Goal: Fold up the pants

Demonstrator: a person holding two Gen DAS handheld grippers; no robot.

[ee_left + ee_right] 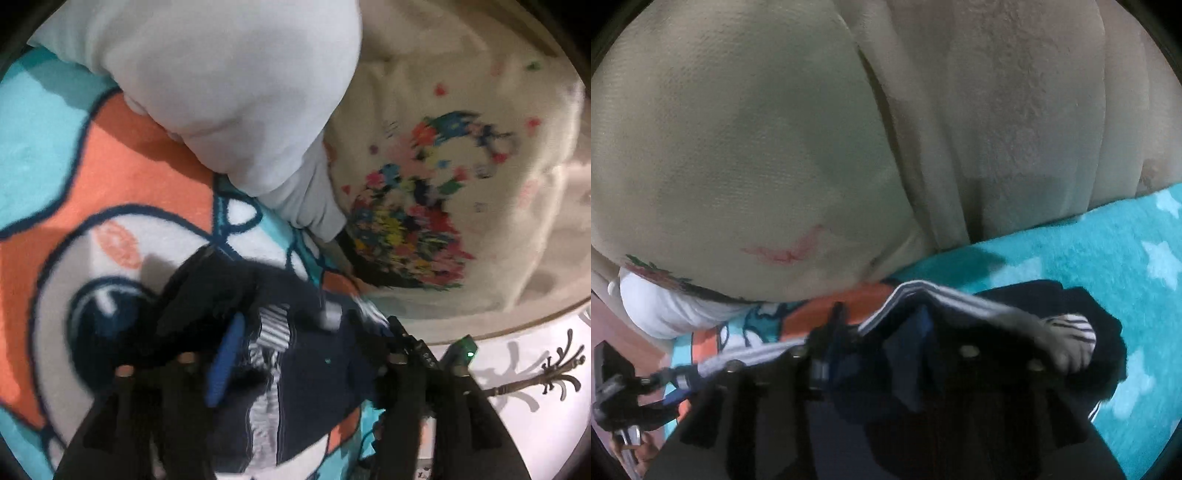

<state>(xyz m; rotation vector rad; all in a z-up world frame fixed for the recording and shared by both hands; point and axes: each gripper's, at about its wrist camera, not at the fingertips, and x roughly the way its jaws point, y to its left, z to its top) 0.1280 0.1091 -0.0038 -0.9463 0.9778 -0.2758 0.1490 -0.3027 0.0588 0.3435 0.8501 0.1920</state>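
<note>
- Dark navy pants with white side stripes (pixel 314 387): bunched in a heap on the fleece blanket, lying between and under the fingers of both grippers; the striped edge is raised in a ridge in the right wrist view (pixel 923 295).
- Turquoise fleece blanket with orange, white and navy cartoon print (pixel 110 177): spread flat beneath the pants; a plain turquoise part with pale stars (pixel 1108 258) extends to the right of the pants.
- Left gripper (pixel 291 369): black fingers with a blue pad, set wide apart and straddling the pants; cloth fills the gap between the jaws, but whether they pinch it cannot be told.
- Right gripper (pixel 879 369): dark fingers pressed into the pants heap, fabric draped over and between them; how far the jaws stand apart cannot be told under the cloth.
- White plump pillow (pixel 229 92): resting on the blanket, beyond the pants.
- Cream cushion with multicoloured floral embroidery (pixel 424 206): just right of the white pillow, beyond the pants.
- Beige textured upholstery (pixel 997 129): rising behind the blanket.
- White sheet with dark branch print (pixel 535 373): right of the pants, past the blanket's edge.
</note>
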